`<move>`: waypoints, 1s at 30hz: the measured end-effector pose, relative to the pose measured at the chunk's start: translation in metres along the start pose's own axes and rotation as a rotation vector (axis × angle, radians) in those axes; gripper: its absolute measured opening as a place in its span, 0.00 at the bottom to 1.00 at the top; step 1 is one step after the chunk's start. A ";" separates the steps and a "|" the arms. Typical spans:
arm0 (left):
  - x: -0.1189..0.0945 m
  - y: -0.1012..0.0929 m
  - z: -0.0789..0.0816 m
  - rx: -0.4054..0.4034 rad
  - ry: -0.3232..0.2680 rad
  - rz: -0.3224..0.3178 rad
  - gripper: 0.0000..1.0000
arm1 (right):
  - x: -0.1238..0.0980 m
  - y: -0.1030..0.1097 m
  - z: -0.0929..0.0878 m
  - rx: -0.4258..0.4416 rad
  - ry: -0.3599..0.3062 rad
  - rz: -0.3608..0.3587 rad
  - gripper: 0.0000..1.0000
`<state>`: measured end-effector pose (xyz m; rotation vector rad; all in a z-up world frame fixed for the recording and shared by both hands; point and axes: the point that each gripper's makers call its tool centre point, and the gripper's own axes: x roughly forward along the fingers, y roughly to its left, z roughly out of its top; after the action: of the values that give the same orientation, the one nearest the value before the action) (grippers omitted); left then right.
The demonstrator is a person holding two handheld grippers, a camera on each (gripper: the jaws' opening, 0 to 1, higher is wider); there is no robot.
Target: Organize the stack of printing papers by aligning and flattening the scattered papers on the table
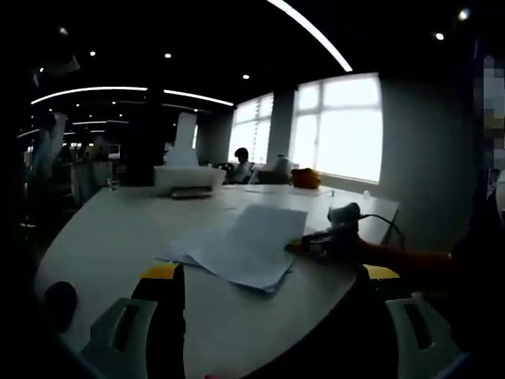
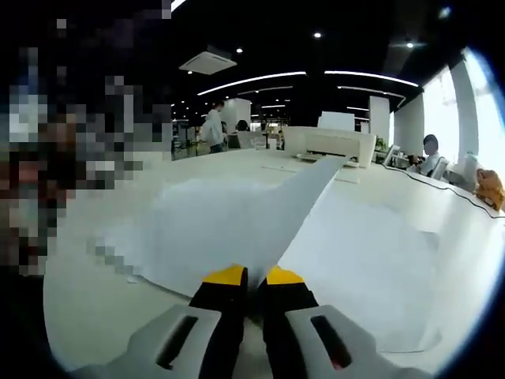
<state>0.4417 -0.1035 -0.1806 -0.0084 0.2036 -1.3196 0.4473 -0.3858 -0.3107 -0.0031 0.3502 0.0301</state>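
Centrally, the papers lie fanned on the table, nearer than the printer. Left gripper fingers stand released; the right gripper, reaching in from the right in the left gripper view, pinches one sheet, lifted toward the printer in its own view.

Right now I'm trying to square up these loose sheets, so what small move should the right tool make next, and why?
Probably draw the right tool gently back toward the pile, laying its pinched white paper sheet flat. That sheet rises edge-on from the closed jaws, above the scattered white printing papers on the pale oval table. The open left tool could then steady the pile.
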 end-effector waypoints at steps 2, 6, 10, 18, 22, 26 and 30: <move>0.000 0.000 0.000 0.002 -0.001 -0.001 0.93 | 0.000 0.000 0.000 -0.001 0.000 -0.001 0.02; -0.001 -0.001 0.001 0.003 -0.005 -0.002 0.93 | -0.001 0.000 0.001 -0.009 -0.002 -0.007 0.02; -0.002 0.000 0.002 0.001 -0.006 -0.002 0.93 | -0.002 -0.001 0.001 -0.015 -0.002 -0.011 0.01; -0.002 0.001 0.004 0.005 -0.010 0.001 0.93 | -0.005 -0.002 0.004 -0.014 -0.017 -0.022 0.00; -0.003 0.001 0.004 0.008 -0.009 0.004 0.93 | -0.006 -0.001 0.005 -0.010 -0.024 -0.021 0.00; -0.006 0.005 0.006 0.007 -0.018 0.016 0.92 | -0.008 -0.001 0.007 -0.002 -0.037 -0.022 0.00; -0.007 0.008 0.007 0.026 -0.035 0.021 0.92 | -0.011 0.000 0.011 0.007 -0.057 -0.023 0.00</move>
<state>0.4487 -0.0951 -0.1732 -0.0074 0.1568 -1.2999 0.4410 -0.3862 -0.2967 0.0012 0.2937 0.0062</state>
